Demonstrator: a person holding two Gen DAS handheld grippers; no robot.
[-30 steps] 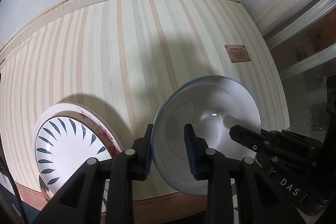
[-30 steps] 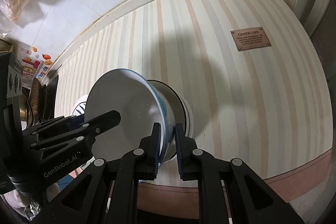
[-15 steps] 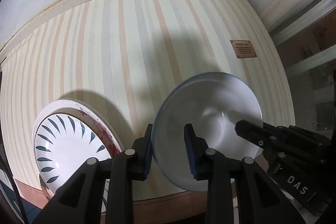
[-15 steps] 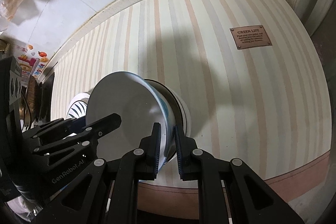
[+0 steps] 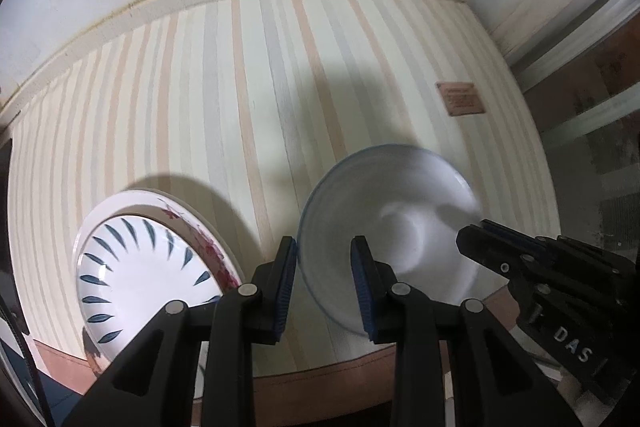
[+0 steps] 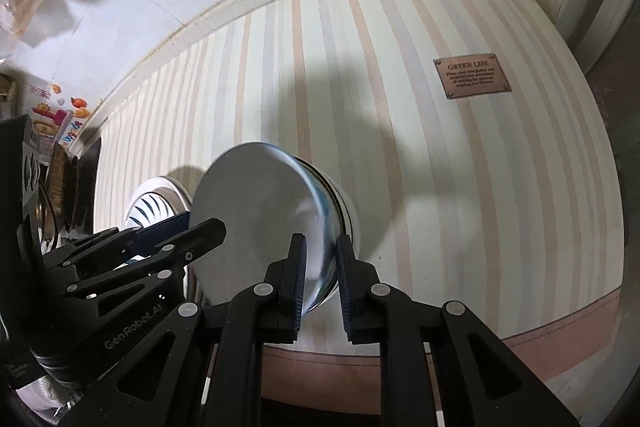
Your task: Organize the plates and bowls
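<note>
The striped surface [image 5: 248,107] fills most of both views; its near edge carries a brown border, and its far edge meets a pale wall. A small brown plaque [image 6: 472,77] lies toward the far right corner.

The white bowl [image 5: 392,211], blue at the rim, sits tilted near the near edge, right of centre; motion blur softens its outline. The left gripper [image 5: 324,283] is clenched on the bowl's near-left rim, one finger inside and one outside. The right gripper [image 6: 322,281] straddles the opposite rim; its fingers are opening, and whether the pads press the rim cannot be told.

The leaf-patterned plate [image 5: 144,267] rests on a floral-rimmed plate near the near left corner, partly hidden behind the left fingers.
</note>
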